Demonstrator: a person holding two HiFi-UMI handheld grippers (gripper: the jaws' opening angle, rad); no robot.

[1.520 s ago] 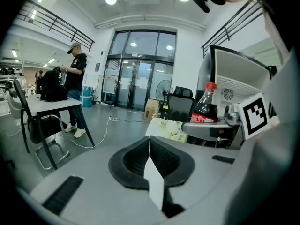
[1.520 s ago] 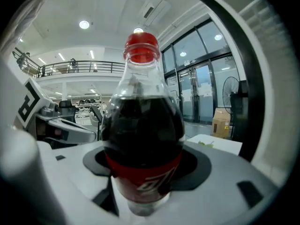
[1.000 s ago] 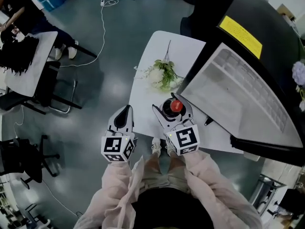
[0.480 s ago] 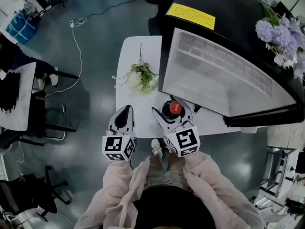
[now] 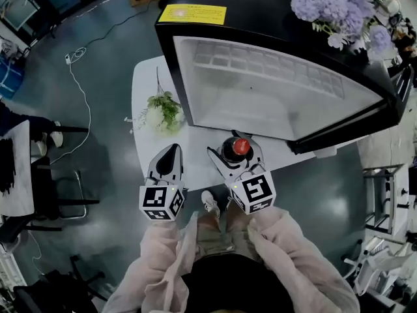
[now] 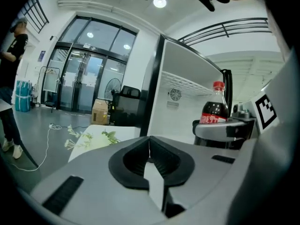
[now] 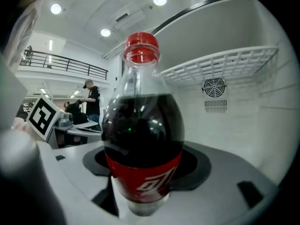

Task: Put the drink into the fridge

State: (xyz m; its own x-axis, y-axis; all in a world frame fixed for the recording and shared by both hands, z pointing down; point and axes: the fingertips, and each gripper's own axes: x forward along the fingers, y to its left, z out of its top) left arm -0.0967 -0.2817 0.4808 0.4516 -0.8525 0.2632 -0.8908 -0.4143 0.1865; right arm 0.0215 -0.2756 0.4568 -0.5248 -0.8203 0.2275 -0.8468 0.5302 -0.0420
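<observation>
Found the drink clamped in the right gripper, fingers spread wide, pads on the bottle body. Noted clear rounded plastic, dark cola, ribbed red screw cap, glossy red label. Held upright just in front of the open fridge, not inside it.

Found the left gripper on the drink's far side from the fridge, fingers fully together, nothing between them.

Logged the fridge as a black glossy shell with a yellow sticker on top, a white ribbed plastic lining, a white wire rack and a round fan grille.

Spotted purple flowers on the fridge top. Saw a white matte bench with rounded corners right against the fridge front, with a white-and-green flower spray lying on it.

Noted a grey-green polished floor around the fridge, reflective, and a white cable coil well away from it. Saw glass entrance doors and round ceiling downlights beyond the fridge.
</observation>
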